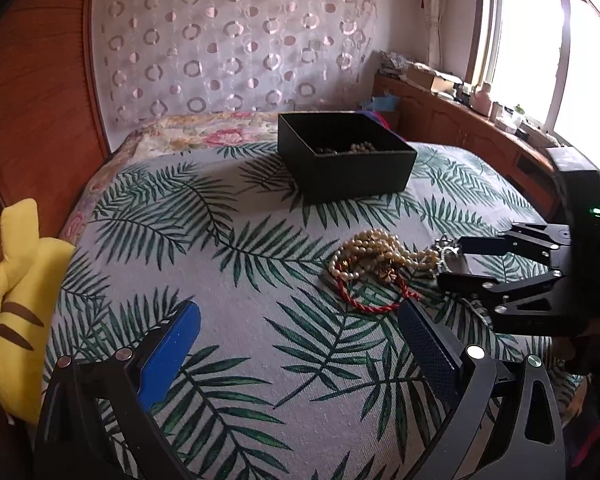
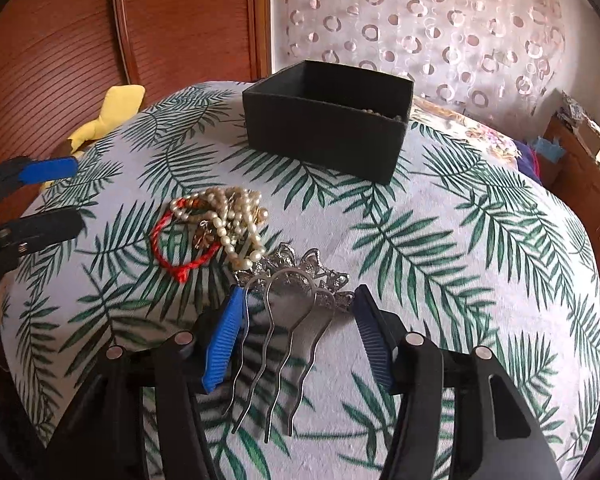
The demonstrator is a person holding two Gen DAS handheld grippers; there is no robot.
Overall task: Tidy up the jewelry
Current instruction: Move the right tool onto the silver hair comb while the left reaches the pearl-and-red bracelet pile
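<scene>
Silver hair comb (image 2: 296, 304) lies on the bed (image 2: 460, 280) between the right tongs (image 2: 296, 332), whose pads stand apart, not yet touching it. Judged light, rigid, slippery metal; best gripped across the prongs. Left tongs (image 1: 300, 332) wide open, empty. Black box (image 2: 332, 120) at twelve o'clock.

Your left gripper (image 1: 300, 332) is a black linkage frame with flat angular arms joined at round silver pivot pins, two showing on each side. Its fingers (image 1: 172, 352) carry blue pads, one bright and smooth-faced, the other darker with a fine mesh texture. Your right gripper (image 2: 298, 334) is built the same way: black arms, silver pins, and blue pads ribbed with close ridges (image 2: 222, 344). Seen from the left wrist, its body is a black block with a small green light glowing on its side
</scene>
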